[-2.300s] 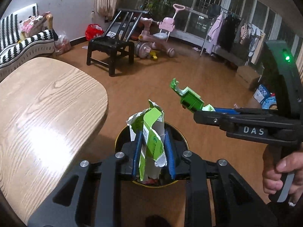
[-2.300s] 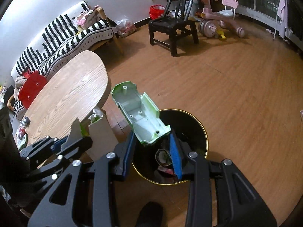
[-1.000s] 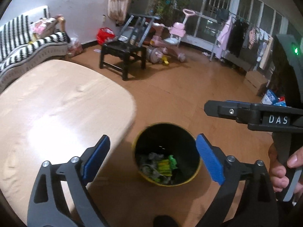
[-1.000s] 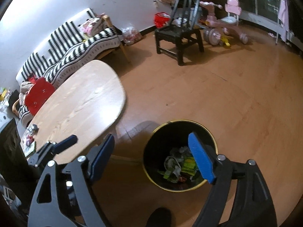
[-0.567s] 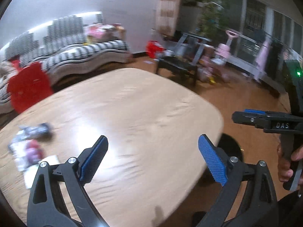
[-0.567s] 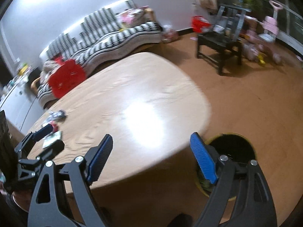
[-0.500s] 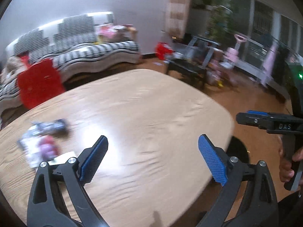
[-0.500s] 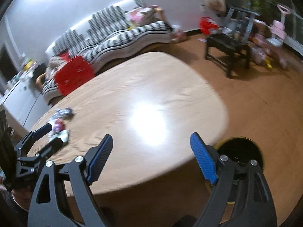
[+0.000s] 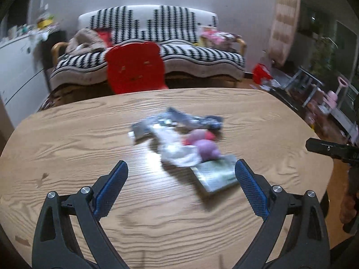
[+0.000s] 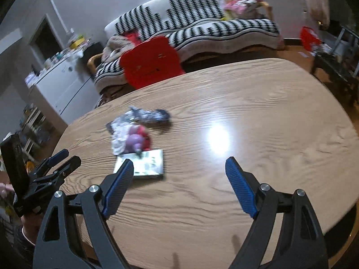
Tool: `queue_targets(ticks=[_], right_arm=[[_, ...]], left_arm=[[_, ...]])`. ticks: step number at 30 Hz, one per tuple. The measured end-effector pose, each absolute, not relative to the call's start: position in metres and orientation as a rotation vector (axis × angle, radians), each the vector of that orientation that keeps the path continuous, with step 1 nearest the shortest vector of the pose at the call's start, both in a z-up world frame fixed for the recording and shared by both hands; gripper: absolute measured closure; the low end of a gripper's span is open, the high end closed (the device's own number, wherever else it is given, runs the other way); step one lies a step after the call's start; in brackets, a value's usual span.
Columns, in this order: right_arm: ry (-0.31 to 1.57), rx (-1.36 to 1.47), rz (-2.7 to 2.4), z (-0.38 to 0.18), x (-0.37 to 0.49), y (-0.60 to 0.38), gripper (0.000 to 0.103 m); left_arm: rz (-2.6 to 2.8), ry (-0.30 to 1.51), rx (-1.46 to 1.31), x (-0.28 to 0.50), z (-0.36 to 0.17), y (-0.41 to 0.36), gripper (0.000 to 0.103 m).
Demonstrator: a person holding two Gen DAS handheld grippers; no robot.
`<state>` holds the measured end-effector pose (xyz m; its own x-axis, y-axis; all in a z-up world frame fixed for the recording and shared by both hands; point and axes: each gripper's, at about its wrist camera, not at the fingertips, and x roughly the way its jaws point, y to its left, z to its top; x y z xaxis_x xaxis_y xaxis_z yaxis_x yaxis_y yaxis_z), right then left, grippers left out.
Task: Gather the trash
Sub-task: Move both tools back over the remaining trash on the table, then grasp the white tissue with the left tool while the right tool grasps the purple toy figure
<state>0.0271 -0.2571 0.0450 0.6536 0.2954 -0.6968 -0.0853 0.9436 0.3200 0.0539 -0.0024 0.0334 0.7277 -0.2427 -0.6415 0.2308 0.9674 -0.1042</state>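
Observation:
A small heap of trash lies on the wooden table (image 9: 67, 139): a dark blue wrapper (image 9: 197, 120), a crumpled white wrapper (image 9: 177, 150), a pink and purple lump (image 9: 205, 146) and a flat silvery packet (image 9: 215, 174). The same heap shows in the right wrist view, with the flat packet (image 10: 145, 162) nearest. My left gripper (image 9: 180, 186) hangs open above the table just short of the heap, nothing between its blue pads. My right gripper (image 10: 179, 179) is open too, with the packet by its left fingertip (image 10: 120, 179). The picture is blurred by motion.
A red chair (image 9: 134, 71) stands behind the table, with a black-and-white striped sofa (image 9: 190, 51) beyond it. A white cabinet (image 10: 60, 85) is at the left. A dark chair and toys stand at the far right. The bin is out of sight.
Both grippers swung away from the bin and across the table to the heap of trash, which now lies just ahead. Both stayed open and empty.

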Motion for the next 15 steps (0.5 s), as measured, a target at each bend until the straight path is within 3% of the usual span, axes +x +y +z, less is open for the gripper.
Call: queue_targets(ticks=[15], right_arm=[[0.949, 0.384, 0.307, -0.002, 0.116, -0.201, 0.026]], left_arm=[[-0.255, 0.842, -0.079, 0.118, -0.015, -0.004, 0.01]])
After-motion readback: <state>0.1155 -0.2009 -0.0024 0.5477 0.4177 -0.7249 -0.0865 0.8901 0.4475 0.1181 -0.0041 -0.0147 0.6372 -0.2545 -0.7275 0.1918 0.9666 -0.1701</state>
